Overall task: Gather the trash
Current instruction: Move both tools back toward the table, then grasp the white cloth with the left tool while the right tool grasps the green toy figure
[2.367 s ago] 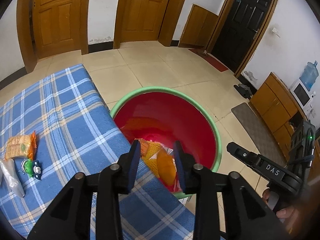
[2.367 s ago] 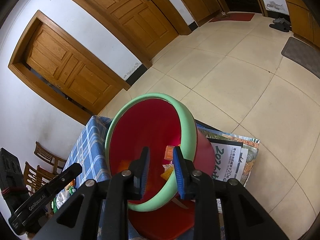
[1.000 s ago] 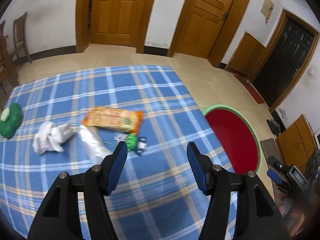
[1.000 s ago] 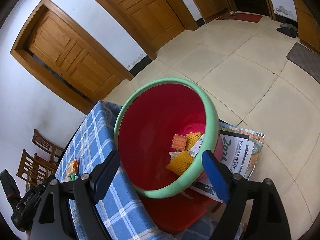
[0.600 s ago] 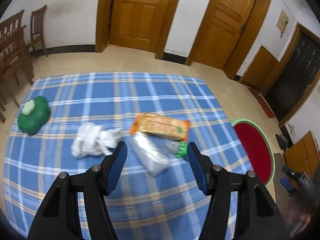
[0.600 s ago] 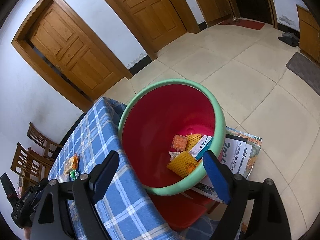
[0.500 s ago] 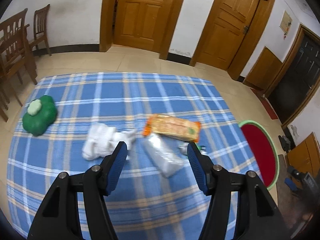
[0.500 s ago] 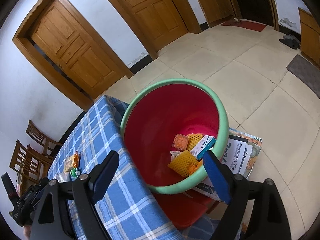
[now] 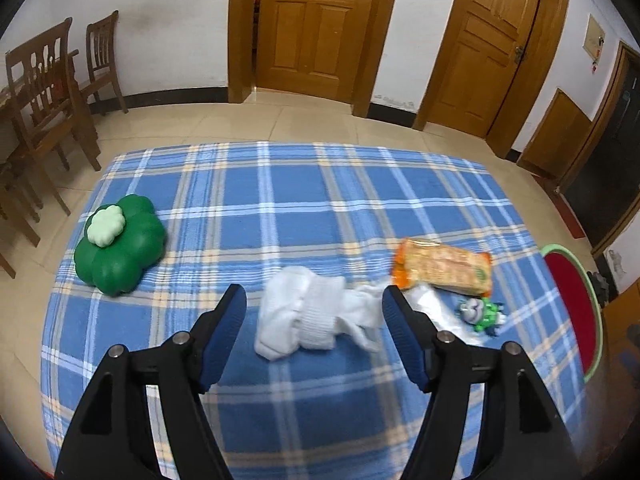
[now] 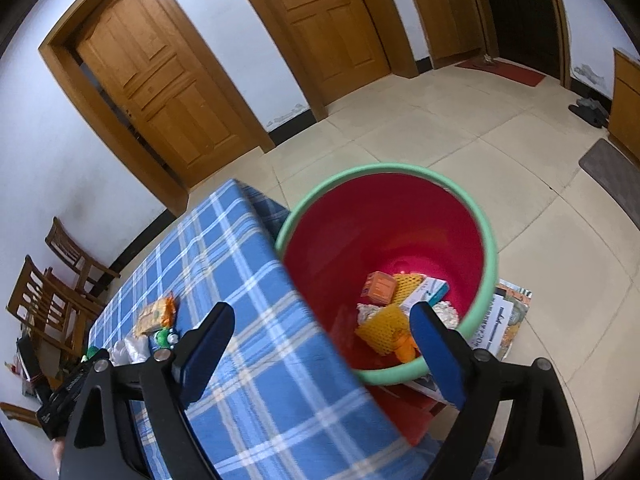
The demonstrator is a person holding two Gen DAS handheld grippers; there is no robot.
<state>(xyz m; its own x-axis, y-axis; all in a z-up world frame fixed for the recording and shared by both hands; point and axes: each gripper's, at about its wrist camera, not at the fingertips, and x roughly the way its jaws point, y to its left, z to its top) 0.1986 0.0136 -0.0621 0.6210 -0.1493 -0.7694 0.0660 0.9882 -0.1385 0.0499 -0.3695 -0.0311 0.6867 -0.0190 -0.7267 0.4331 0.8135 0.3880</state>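
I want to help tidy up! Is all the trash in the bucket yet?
Not yet. Some is done: yellow netting and small boxes lie in the red bucket. Both claws hold nothing; the left claw is opening above the white crumpled cloth, likely next. Still on the table: the orange snack packet, a clear bag and a small green toy.

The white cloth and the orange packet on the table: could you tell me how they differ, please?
The white cloth is a soft, crumpled bundle; the orange packet is flat and rectangular, with printing. The cloth lies in line between the left gripper's opening jaws; the packet lies to their right. Both rest on the plaid tablecloth, untouched.
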